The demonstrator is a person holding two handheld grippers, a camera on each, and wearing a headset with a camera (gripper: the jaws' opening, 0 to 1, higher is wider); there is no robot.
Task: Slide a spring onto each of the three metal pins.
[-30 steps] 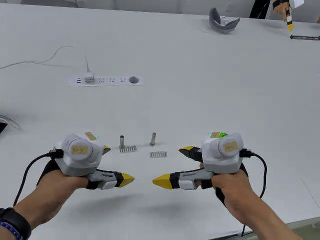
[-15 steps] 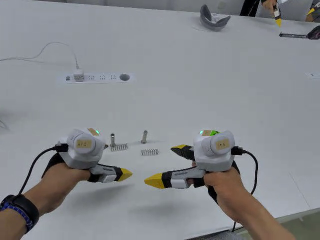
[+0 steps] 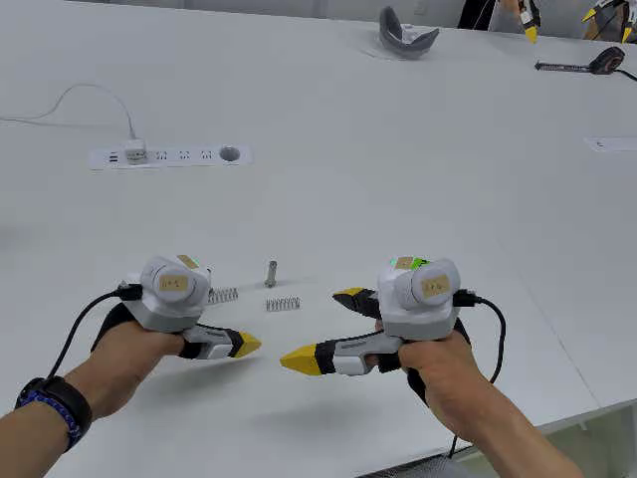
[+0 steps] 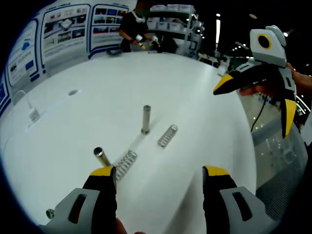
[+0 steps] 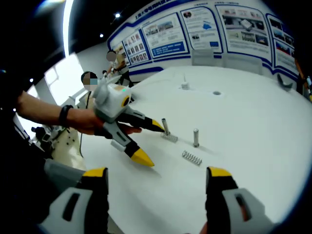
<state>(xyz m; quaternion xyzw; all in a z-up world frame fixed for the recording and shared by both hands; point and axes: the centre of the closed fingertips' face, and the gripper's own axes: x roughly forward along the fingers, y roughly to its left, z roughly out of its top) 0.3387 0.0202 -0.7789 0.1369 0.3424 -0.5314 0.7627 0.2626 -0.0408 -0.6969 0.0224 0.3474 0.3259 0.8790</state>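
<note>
While your left tongs (image 4: 159, 171) and right tongs (image 5: 156, 172) both gape wide and empty, they flank the parts, likely poised to pick. One spring (image 3: 284, 304) lies flat on the worktop (image 3: 398, 179) at five o'clock of the upright pin (image 3: 271, 273), whose free top can take it.

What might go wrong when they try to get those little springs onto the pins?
1. The near spring and the far spring lie loose and flat on the table; pinched, one may roll or flick away.
2. The near spring lies right beside a pin, just ahead of the open left gripper; grabbing it could knock that thin standing pin over.
</note>
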